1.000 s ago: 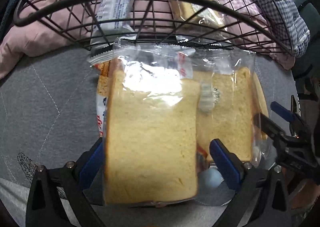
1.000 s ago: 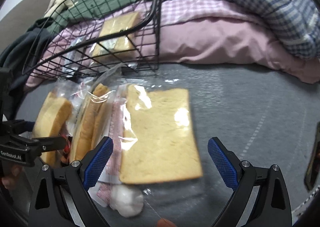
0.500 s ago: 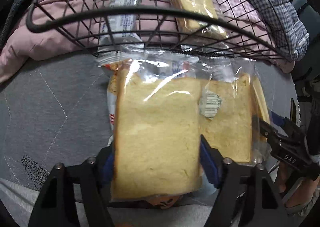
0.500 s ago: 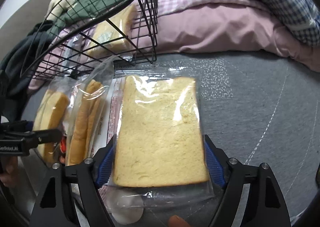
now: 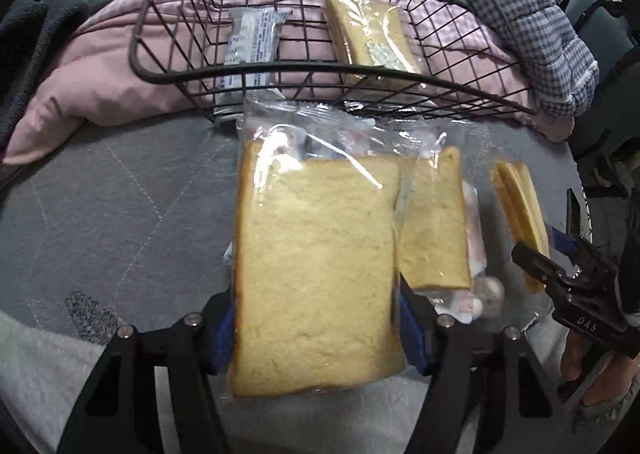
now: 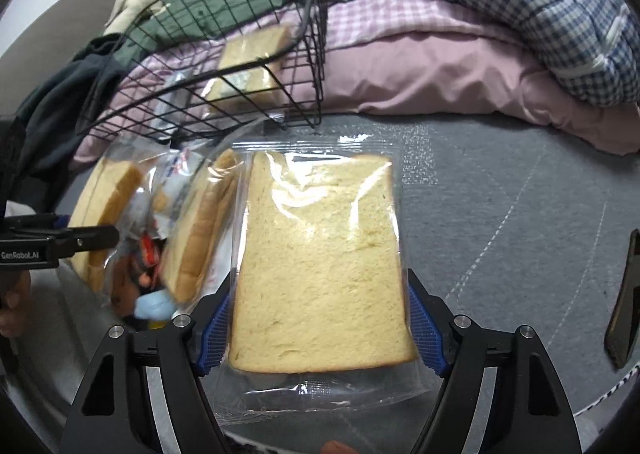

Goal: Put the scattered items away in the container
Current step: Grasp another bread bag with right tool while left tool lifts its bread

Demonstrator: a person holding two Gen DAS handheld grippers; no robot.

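Note:
My left gripper [image 5: 316,330] is shut on a bagged bread slice [image 5: 316,266] and holds it above the grey mat, in front of the black wire basket [image 5: 320,72]. My right gripper [image 6: 320,330] is shut on a second bagged bread slice [image 6: 320,262], also lifted. That slice shows edge-on at the right of the left wrist view [image 5: 520,214]. A third bagged bread slice [image 5: 434,222] lies between them on the mat. The basket [image 6: 248,70] holds a bread pack [image 5: 368,34] and a white snack wrapper [image 5: 252,42].
Small wrapped snacks [image 6: 148,254] and a pale round item [image 5: 490,290] lie under the bread. Pink and checked bedding [image 6: 480,66] lies behind the basket. A dark phone-like object [image 6: 624,294] lies at the right edge of the mat.
Both grippers went from open around their bread slices to shut on them. Both slices have since lifted off the mat and drawn back from the basket.

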